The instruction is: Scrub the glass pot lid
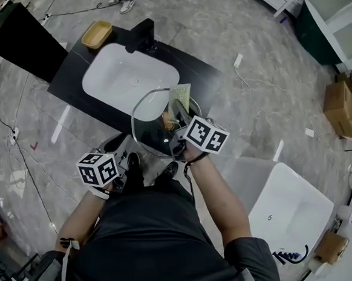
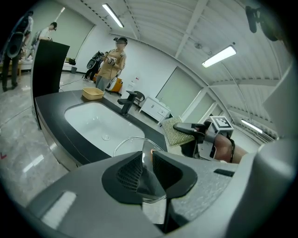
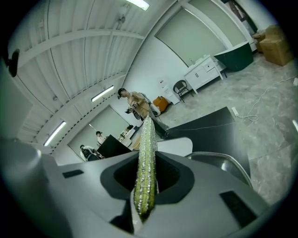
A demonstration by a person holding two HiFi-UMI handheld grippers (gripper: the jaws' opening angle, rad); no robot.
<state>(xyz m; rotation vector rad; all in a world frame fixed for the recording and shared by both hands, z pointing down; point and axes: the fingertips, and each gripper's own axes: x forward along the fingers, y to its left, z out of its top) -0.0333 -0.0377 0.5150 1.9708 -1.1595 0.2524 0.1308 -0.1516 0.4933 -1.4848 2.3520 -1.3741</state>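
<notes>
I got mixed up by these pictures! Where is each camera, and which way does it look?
Head view: on the person's head, looking steeply down at the lid and sink; both forearms show.
Left gripper view: on the left gripper, looking across the sink; its jaws pinch the lid, and the right gripper shows.
Right gripper view: on the right gripper, looking upward along its sponge toward the ceiling; only its jaws show.
Shared: all three show the lid.
</notes>
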